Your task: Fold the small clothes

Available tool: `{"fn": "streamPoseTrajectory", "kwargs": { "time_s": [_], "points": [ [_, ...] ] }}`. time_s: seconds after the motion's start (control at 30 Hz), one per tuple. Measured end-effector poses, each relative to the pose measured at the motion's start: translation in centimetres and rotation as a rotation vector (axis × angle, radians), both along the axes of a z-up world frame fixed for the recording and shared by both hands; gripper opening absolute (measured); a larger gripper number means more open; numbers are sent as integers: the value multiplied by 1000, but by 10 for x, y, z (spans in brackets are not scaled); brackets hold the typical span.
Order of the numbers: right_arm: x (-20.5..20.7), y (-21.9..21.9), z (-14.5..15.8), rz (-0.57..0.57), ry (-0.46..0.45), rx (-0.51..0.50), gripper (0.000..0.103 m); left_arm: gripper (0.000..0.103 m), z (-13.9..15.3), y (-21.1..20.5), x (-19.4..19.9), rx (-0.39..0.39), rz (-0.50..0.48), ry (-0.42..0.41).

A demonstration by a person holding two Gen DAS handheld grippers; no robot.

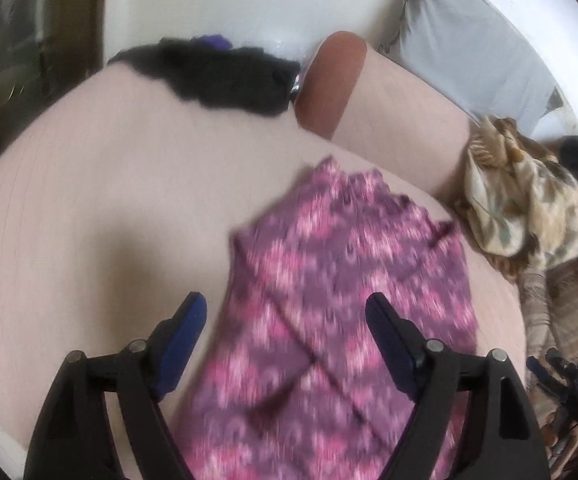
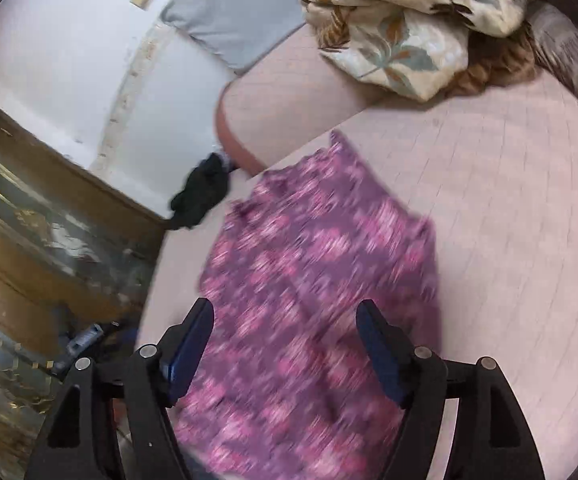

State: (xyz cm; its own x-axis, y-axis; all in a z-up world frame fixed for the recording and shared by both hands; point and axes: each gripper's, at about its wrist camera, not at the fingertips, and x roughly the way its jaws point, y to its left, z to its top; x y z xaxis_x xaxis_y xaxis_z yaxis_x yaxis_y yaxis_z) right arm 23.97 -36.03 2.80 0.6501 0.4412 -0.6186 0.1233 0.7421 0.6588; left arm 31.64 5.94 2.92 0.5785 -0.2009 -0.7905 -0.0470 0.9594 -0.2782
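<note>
Both hand-held grippers, left (image 1: 285, 308) and right (image 2: 285, 314), spread wide, nothing pinched, above the pink-purple cloth (image 1: 341, 292) lying flat on the pink bed (image 1: 89, 200) (blurred). Floral blanket (image 2: 409, 28) bunched far side; grey pillow (image 2: 233, 16); black garment (image 1: 217, 76) at the bed's edge.

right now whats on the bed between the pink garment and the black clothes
Nothing: bare bed sheet separates the pink garment from the black clothes, clearest in the left wrist view.

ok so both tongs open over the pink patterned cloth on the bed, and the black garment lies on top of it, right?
Not quite. The black garment lies apart from the pink patterned cloth, near the bed's far edge, as the right wrist view shows. Left tongs and right tongs are both open.
</note>
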Motion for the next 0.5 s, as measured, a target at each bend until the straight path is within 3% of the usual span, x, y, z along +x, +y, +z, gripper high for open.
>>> {"fn": "streamPoseTrajectory", "kwargs": {
  "time_s": [0.2, 0.4, 0.5],
  "points": [
    [97, -16, -42, 39, 88, 2, 79, 81, -33, -37, 122, 51, -66, 62],
    [206, -23, -89, 53, 186, -31, 79, 81, -91, -50, 239, -34, -49, 214],
    [253, -16, -106, 81, 226, -61, 78, 81, -112, -71, 273, 4, -113, 254]
  ]
}}
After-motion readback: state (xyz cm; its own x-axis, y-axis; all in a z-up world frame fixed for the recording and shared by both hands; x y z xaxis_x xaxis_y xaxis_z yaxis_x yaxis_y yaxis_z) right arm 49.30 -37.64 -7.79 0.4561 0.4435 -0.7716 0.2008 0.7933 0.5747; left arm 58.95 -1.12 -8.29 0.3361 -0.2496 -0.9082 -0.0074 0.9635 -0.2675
